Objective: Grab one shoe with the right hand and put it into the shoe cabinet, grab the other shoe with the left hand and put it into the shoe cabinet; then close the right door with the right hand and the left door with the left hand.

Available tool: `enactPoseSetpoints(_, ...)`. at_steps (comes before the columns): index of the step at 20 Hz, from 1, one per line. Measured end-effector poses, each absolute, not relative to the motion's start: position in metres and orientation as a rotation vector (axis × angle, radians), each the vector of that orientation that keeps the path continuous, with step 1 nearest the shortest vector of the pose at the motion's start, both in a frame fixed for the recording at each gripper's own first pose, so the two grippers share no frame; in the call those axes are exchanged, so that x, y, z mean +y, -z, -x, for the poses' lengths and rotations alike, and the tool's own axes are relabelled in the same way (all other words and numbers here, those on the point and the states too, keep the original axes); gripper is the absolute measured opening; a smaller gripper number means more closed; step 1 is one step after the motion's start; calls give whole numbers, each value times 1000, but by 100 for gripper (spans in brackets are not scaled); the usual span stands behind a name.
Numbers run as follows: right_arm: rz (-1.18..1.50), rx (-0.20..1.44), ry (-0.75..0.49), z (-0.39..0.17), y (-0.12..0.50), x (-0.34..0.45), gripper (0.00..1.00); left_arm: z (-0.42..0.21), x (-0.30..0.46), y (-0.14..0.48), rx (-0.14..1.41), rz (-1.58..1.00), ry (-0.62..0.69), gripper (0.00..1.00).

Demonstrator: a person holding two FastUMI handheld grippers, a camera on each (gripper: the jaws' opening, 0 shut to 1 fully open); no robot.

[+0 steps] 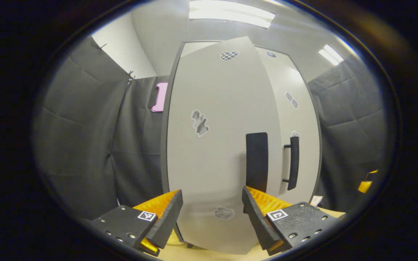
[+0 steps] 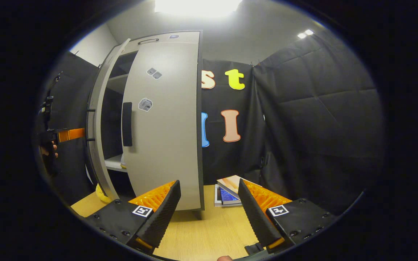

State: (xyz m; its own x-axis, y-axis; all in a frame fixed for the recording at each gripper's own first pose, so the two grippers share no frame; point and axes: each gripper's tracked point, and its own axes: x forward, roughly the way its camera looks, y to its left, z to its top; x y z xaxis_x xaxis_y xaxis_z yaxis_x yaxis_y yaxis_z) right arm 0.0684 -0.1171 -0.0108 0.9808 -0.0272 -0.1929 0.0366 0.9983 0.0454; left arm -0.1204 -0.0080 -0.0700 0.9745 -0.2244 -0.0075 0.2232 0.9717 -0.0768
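The pale grey shoe cabinet [image 2: 165,43] stands on a wooden table. Its right door [image 2: 165,137] lies against the cabinet, with a black handle [image 2: 127,123] on it. The left door [image 2: 98,127] is ajar, leaving a dark gap where a shelf [image 2: 114,163] shows. In the left gripper view the left door [image 1: 212,145] with its black handle [image 1: 257,161] is right in front of my open left gripper [image 1: 212,194]; the right door's handle [image 1: 294,163] is beyond. My right gripper [image 2: 209,184] is open and empty, over the table before the right door's outer corner. I cannot make out the shoes.
A small stack of booklets [image 2: 227,195] lies on the table [image 2: 201,232] right of the cabinet. A yellow object [image 2: 102,194] sits by the cabinet's foot under the left door. A hand holding the other gripper [image 2: 49,141] is at the far left. Black cloth walls surround the booth.
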Motion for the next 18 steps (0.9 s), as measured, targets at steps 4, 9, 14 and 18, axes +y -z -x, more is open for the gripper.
enactPoseSetpoints(4,-80,169,29,-69,-3,-111,100,126,2,66,18,57,213,94)
enactPoseSetpoints(9,-92,137,-2,-61,-19,-96,99,142,15,49,-1,31,193,94)
enactPoseSetpoints(14,-87,112,-44,-45,-28,-78,97,199,45,46,-1,17,158,98)
enactPoseSetpoints(18,-81,96,-74,-28,-34,-66,97,235,68,46,2,8,134,89)
